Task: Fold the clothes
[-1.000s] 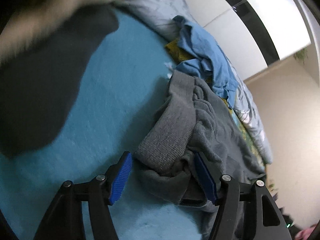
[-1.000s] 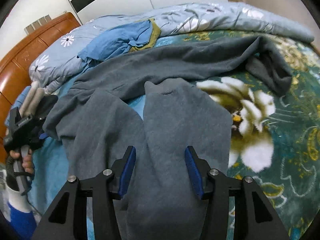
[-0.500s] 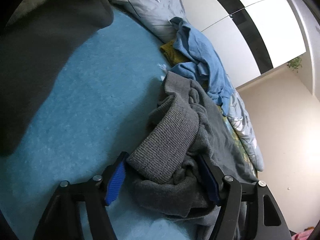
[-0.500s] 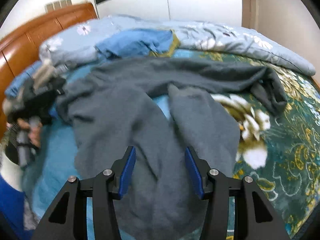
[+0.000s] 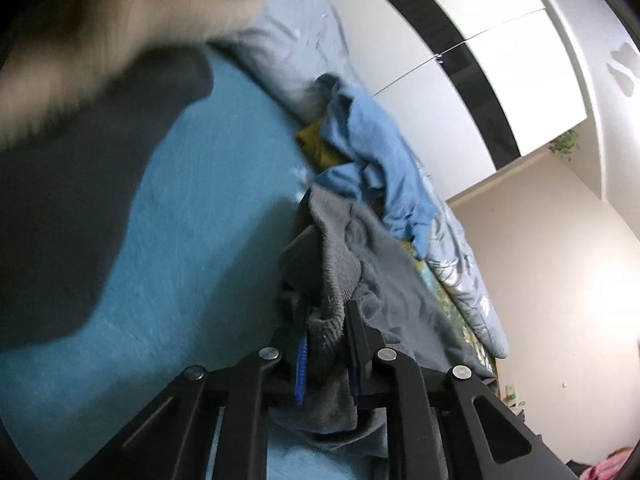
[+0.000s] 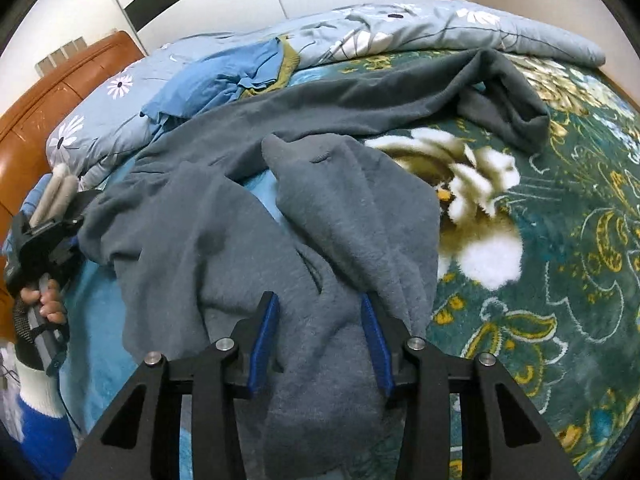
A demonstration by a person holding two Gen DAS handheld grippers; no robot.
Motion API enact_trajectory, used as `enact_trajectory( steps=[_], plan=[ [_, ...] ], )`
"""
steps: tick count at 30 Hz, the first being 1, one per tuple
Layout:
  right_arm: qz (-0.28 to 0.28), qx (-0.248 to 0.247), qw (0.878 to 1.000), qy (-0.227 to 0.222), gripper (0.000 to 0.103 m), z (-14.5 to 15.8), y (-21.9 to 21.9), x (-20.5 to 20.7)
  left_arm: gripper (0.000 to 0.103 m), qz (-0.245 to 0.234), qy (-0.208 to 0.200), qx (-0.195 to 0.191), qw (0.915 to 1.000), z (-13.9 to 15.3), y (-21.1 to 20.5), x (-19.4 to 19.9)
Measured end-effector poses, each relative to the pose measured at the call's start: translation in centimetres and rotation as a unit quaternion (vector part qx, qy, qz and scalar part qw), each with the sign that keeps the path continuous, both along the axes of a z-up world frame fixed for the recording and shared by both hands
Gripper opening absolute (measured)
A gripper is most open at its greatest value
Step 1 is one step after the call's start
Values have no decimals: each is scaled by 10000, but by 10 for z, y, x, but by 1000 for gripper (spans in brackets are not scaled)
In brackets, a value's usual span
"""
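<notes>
A grey fleece garment (image 6: pixel 248 240) lies spread over the bed, its legs or sleeves reaching to the far right. My left gripper (image 5: pixel 326 354) is shut on the garment's ribbed hem (image 5: pixel 334 280) at its left edge; it also shows in the right wrist view (image 6: pixel 44 240), held in a hand. My right gripper (image 6: pixel 320 344) is open, its blue pads (image 6: pixel 262 344) on either side of a raised fold of the grey cloth (image 6: pixel 324 352), low over the near end of the garment.
A blue shirt (image 6: pixel 224 76) with a mustard piece lies bunched at the far side against a pale floral duvet (image 6: pixel 400 28). The bed has a teal floral blanket (image 6: pixel 560 240) and blue sheet (image 5: pixel 192 240). A wooden headboard (image 6: pixel 52 104) stands at the left.
My left gripper has closed on the ribbed hem of the grey garment. My right gripper has dropped lower onto the cloth and stays open.
</notes>
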State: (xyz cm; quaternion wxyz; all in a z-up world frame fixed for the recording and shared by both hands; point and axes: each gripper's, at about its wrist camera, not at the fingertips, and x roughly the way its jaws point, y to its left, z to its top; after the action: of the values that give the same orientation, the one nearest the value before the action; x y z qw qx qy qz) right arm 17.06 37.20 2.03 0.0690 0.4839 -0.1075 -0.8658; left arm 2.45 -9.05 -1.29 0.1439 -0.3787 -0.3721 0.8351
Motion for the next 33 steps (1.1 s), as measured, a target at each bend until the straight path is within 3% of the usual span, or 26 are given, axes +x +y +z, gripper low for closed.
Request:
enact_trajectory(
  steps=[3,8,10,12,15,19,22,25,28,31,33],
  plan=[
    [-138,-155,9998,17,40,1,5,1,16,20,151,-48,9999,10,-5,6],
    [-468,-549,9973,-129,21,-3,22,3,15,259,346,3,9991,23,-25,18],
    [-381,-336,9986,-171,14,-2,16,1,8,309,406,-60,9987,28,-31,22],
    [-207,-155,9995,-199,9,-2,5,0,8,325,440,-87,9985,31,-36,25],
    [-57,-463,9989,-89,6,9,4,-5,8,302,378,-117,9988,31,-38,27],
    [-489,-987,9906,810,6,67,42,-11,8,236,330,-187,9990,30,-34,32],
    [-1031,-957,9762,1652,5,114,76,9,8,201,326,-191,9991,32,-31,34],
    [-1591,-782,9644,1962,5,125,107,42,9,168,248,-181,9994,29,-29,32],
    [-1832,-371,9752,1187,5,89,115,52,9,154,157,-192,9996,25,-27,31],
    [-1756,-334,9829,444,6,49,113,51,11,154,70,-237,9996,22,-24,29],
    [-1701,-159,9847,354,8,45,108,49,12,113,84,-353,9993,27,-21,29]
  ],
)
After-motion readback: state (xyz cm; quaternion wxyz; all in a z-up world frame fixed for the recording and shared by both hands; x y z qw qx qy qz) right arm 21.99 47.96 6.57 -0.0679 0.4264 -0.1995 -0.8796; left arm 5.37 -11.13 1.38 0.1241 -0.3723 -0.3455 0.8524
